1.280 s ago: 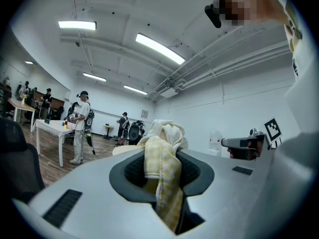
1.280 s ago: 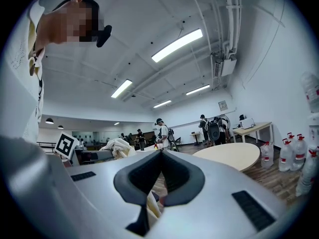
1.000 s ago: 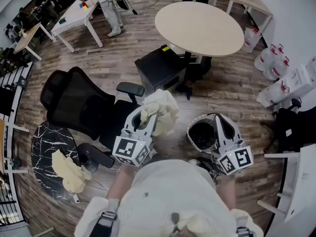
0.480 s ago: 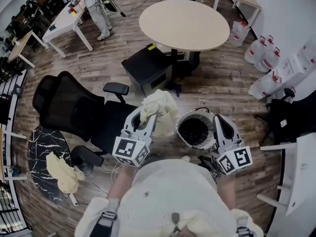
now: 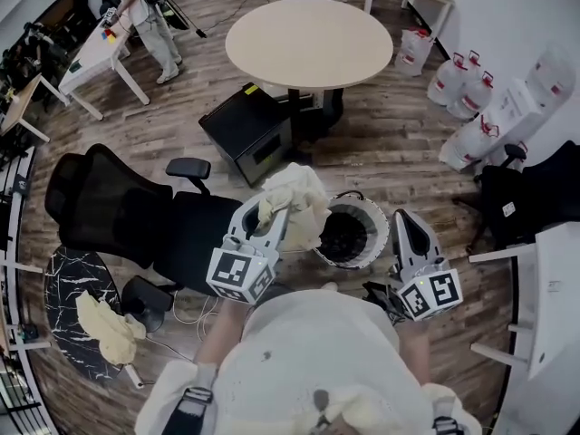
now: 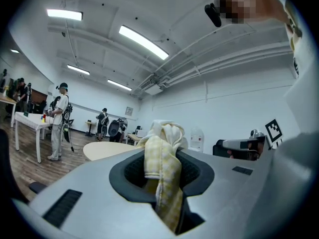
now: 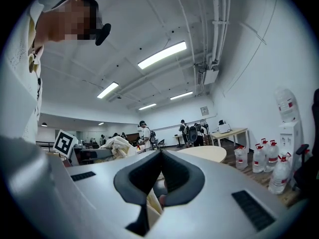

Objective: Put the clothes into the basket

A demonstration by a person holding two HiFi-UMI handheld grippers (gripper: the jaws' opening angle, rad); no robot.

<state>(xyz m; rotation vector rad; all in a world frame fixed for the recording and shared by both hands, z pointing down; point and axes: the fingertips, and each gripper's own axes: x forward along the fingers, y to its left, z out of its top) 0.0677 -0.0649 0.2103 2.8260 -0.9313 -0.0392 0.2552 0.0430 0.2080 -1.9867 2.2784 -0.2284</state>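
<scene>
Transport step: left hand-held gripper (image 5: pixel 276 214) clamps a yellow checked cloth (image 5: pixel 296 198) just beside the basket (image 5: pixel 372 254), right hand-held gripper (image 5: pixel 405 220) closed; release over it should follow.

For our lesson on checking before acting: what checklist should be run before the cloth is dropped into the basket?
1. Pale yellow checked cloth clamped in left gripper: ok.
2. Cloth above the opening of the round white-rimmed basket: not ok, it hangs at the basket's left rim.
3. Basket upright, mouth open: ok.
4. Right gripper shut, empty, beside the basket: ok.
5. Room inside the basket: cannot tell, interior dark.
</scene>
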